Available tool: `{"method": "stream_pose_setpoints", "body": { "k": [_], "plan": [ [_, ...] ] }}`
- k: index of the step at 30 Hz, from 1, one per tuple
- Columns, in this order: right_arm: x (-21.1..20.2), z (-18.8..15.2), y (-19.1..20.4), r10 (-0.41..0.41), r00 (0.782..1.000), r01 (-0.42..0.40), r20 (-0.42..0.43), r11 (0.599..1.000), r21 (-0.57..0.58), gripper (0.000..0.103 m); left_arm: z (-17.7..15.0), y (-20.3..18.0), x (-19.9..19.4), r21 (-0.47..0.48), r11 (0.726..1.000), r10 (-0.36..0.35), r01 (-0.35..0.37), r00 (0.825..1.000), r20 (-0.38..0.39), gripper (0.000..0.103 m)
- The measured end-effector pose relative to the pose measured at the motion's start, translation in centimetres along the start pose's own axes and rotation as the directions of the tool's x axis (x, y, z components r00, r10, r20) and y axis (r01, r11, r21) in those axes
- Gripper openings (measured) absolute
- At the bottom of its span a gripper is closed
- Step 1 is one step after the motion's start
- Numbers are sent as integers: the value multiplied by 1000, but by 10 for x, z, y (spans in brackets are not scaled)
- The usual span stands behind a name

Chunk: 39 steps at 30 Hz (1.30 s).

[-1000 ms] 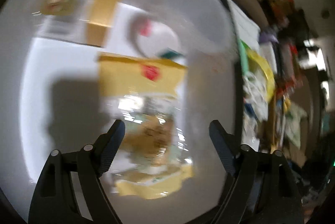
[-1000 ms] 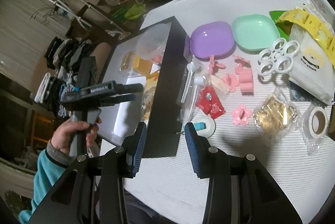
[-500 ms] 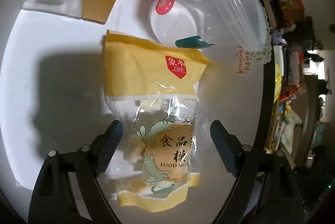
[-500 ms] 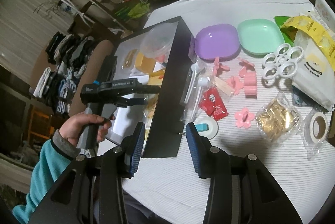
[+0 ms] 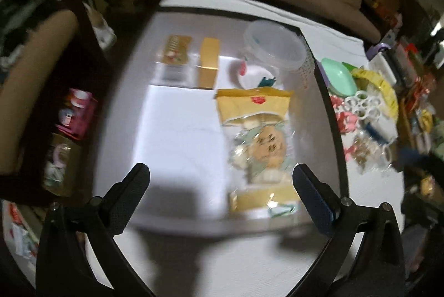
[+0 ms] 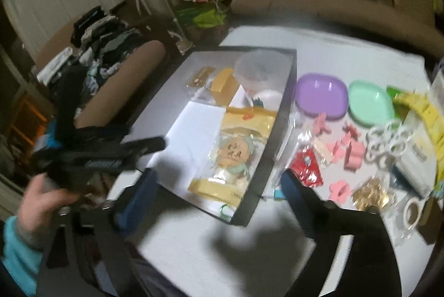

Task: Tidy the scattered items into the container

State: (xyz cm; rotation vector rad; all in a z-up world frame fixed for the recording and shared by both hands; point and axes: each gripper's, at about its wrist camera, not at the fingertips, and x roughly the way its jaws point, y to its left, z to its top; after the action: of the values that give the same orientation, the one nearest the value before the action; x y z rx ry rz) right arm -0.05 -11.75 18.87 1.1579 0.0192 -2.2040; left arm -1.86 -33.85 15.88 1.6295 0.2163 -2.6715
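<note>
While both jaws spread, each hand-held gripper (image 5: 220, 180) empty above container (image 5: 330, 114), snack bag (image 5: 258, 141) inside.

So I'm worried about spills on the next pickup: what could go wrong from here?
1. The black-walled box stands between the claws and the loose items; a low reach could knock its wall.
2. The red sachet lies against a clear plastic bag, so a grab may drag both.
3. Both claws are opening with nothing between them, and the views are blurred, so aim may suffer.
</note>
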Motion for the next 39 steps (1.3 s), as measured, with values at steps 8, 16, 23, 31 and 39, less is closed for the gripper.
{"method": "stream_pose_setpoints", "body": {
  "k": [8,16,23,31,39],
  "plan": [
    [10,-24,25,-25,999,26,24,999,-31,103,-48,5,-43,-35,990,141,-139,986,86,103],
    [-16,-37,22,-26,998,27,55,999,-24,103,-76,-17,-59,-54,987,157,-152,982,107,103],
    [-47,-59,-9,-55,995,55,84,998,3,103,-92,-69,-70,-43,992,121,-116,981,155,103],
    [-85,-96,-98,-184,979,174,90,978,115,103,-97,-169,-52,62,993,86,-99,978,188,103],
    [-114,-127,-182,-310,948,290,67,933,214,103,-96,-262,-24,159,986,23,-55,981,192,103]
  ]
}}
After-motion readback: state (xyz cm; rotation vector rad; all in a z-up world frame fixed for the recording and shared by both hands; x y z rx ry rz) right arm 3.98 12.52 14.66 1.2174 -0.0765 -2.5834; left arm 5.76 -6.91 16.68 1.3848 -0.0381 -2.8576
